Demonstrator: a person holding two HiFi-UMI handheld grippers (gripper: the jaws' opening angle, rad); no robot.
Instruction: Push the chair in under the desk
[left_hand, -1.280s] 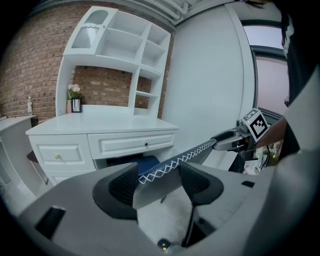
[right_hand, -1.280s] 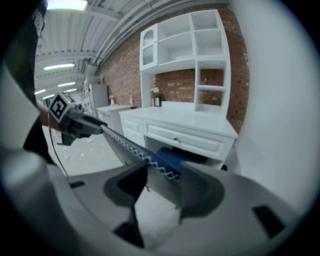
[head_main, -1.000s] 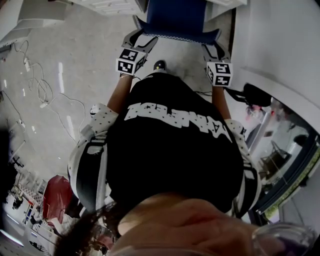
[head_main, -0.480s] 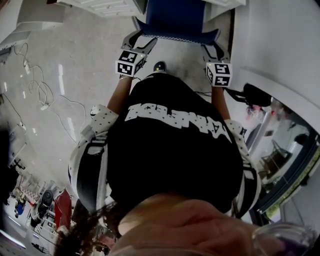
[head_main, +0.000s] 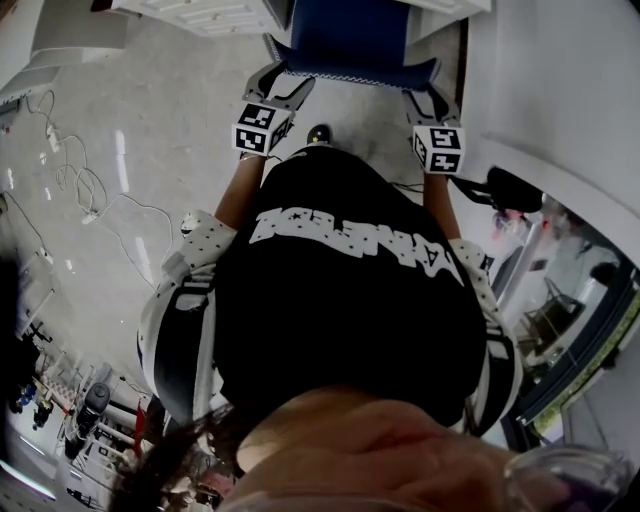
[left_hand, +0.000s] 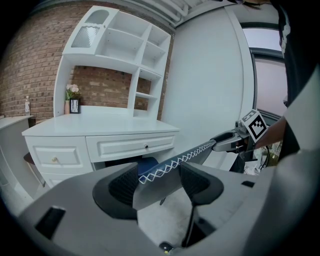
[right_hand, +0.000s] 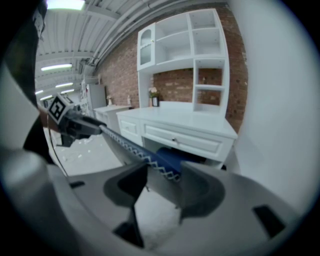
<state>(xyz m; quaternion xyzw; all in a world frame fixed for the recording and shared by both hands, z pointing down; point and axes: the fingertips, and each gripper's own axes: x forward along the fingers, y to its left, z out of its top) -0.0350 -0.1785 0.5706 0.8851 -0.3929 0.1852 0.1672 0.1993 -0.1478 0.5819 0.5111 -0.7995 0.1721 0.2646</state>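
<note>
FROM THE REMOTE RIG: My left claw (left_hand: 160, 176) and right claw (right_hand: 162, 184) each pinch the stitched top edge of the chair (head_main: 350, 35) back, one near each corner, with the padding filling the gap between the jaws. Over the last second almost nothing shifts. Both claws keep their spots, and only a little more of the white bench (left_hand: 100, 127) edges into the top of the head view. I read that as the push slowing or nearing its end, not a fresh shove. From each claw the back runs off as a zigzag-stitched rail to the opposite claw. Beyond and below it, the blue seat (left_hand: 148, 164) already sits in the knee gap under the bench's drawer (left_hand: 131, 146). How far in the legs reach I cannot tell. The chair stands square between me and the bench on the grey floor (head_main: 150, 130), with a pale wall (head_main: 540, 70) just to the right. Behind the bench, white shelves (left_hand: 125, 55) rise against brick (left_hand: 35, 75).
</note>
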